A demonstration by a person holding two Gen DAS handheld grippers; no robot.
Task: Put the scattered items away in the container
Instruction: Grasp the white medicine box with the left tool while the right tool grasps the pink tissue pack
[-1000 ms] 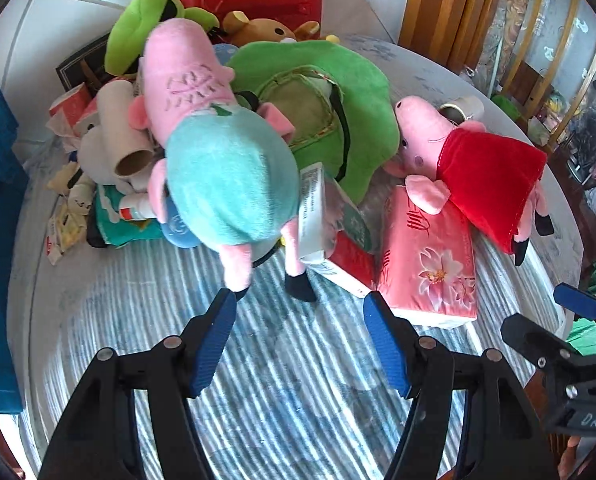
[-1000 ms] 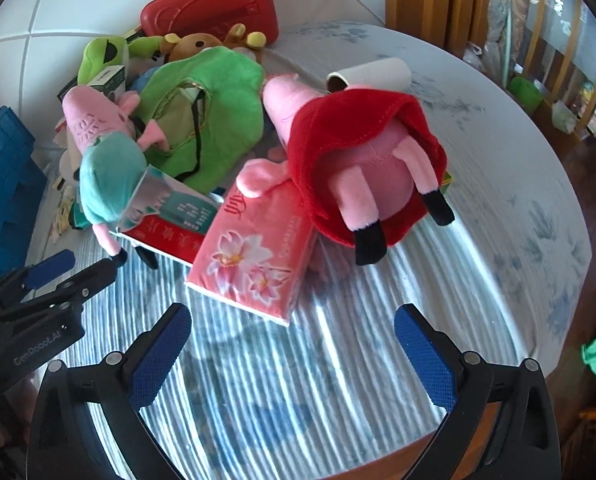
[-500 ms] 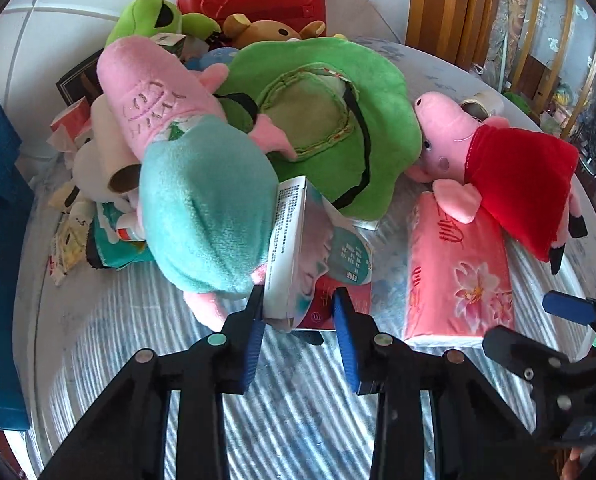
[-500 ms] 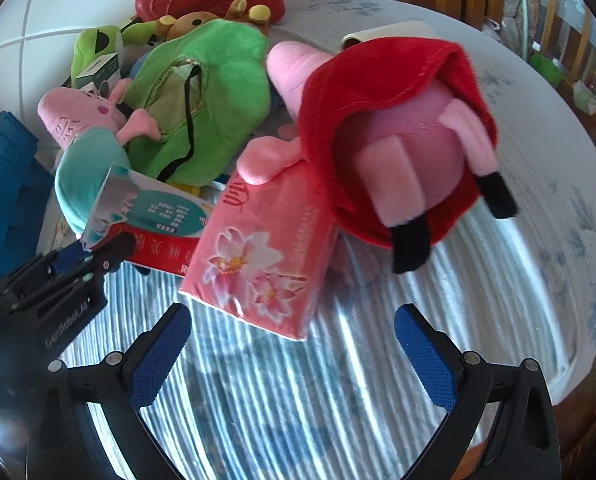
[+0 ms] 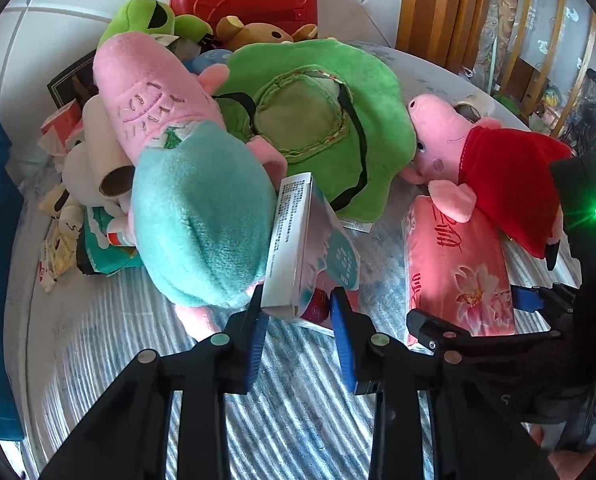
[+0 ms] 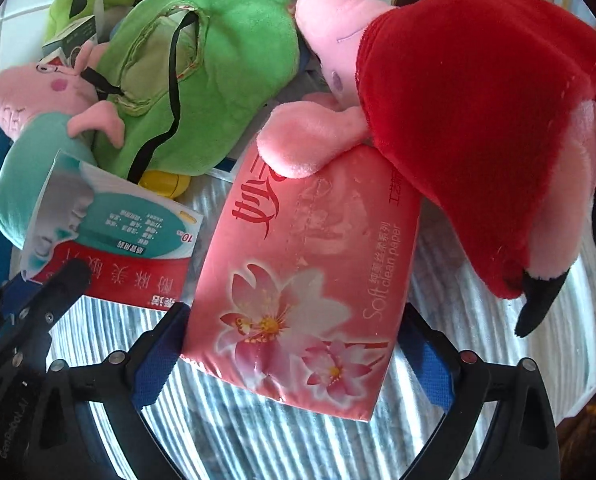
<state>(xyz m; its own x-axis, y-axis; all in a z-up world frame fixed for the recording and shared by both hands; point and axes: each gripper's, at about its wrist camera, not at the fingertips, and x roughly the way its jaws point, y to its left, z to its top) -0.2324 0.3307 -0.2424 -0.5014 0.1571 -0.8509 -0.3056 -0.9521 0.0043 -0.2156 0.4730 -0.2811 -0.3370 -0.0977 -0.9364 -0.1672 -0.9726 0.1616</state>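
Striped tablecloth: plush toys crowd boxes.

Tissue pack: pink wrapper printed "Soft clean paper" in pale letters along its right side; large red Chinese brush characters near the top (too stylised to make out) and a small column of Chinese beside the English.

Box: white, teal and red carton; "10" readable on the teal panel, upside down in the right wrist view; rows of small Chinese text and large white Chinese characters on the red band. In the left wrist view its side panel carries fine print, too small to read.

Left gripper: embossed lettering on its black body, only partly legible.
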